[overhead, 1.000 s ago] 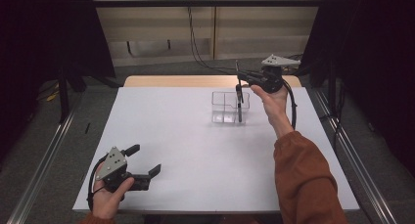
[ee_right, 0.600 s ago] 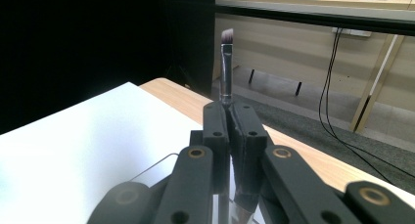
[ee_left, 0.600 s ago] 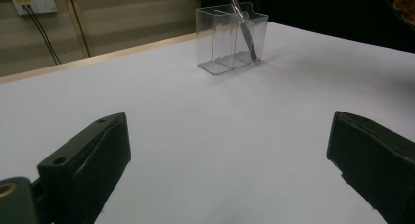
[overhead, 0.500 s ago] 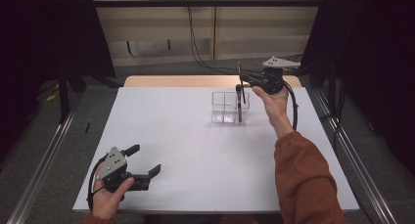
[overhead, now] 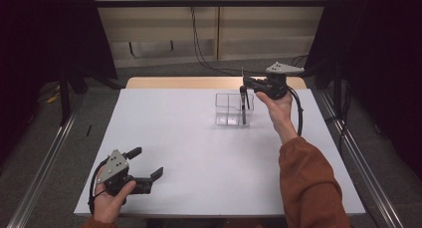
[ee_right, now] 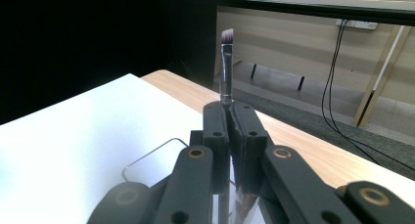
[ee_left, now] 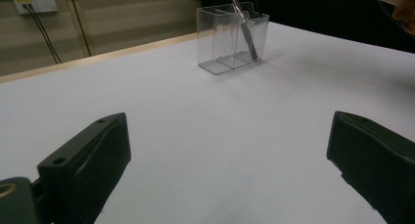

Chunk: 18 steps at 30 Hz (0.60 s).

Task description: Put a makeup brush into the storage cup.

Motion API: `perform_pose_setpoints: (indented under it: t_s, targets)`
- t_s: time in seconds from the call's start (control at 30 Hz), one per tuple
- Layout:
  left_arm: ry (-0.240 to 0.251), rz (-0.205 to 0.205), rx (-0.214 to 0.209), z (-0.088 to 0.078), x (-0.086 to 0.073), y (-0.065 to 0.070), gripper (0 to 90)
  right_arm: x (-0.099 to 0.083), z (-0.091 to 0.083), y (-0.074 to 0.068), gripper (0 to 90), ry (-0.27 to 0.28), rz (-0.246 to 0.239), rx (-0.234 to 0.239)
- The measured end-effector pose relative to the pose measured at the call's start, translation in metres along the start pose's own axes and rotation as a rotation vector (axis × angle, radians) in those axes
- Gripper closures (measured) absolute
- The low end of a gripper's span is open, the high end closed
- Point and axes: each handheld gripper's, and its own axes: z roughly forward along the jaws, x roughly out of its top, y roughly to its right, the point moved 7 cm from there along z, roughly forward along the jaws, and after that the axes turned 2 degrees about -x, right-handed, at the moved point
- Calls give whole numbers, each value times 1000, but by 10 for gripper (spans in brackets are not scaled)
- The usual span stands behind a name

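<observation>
I am looking down at a clear container sitting in the upper middle of the high view, on the white table, divided into compartments by a clear wall. A makeup brush is standing in its right-hand part as the high view shows it, the dark handle reaching down inside toward the floor of the container; which compartment exactly I cannot tell. My right gripper is clamping the brush, its jaws pressed together on the shaft just above the container rim. In the right gripper view the brush is rising from between the closed jaws near the frame's centre, long axis close to upright, bristle tip pointing up toward the top of the frame. In the left gripper view the container is sitting in the upper middle, with the brush leaning slightly inside it. My left gripper is resting at the lower left of the high view, jaws spread wide with nothing between them, well apart from the container.
</observation>
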Motion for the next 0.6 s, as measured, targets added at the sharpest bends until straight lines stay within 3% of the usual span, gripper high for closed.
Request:
perform_pose_setpoints:
  t_s: [0.6]
  targets:
    - [-1,-3,-1,0,0,1,26,-27,1,6,858,-27,30,-1]
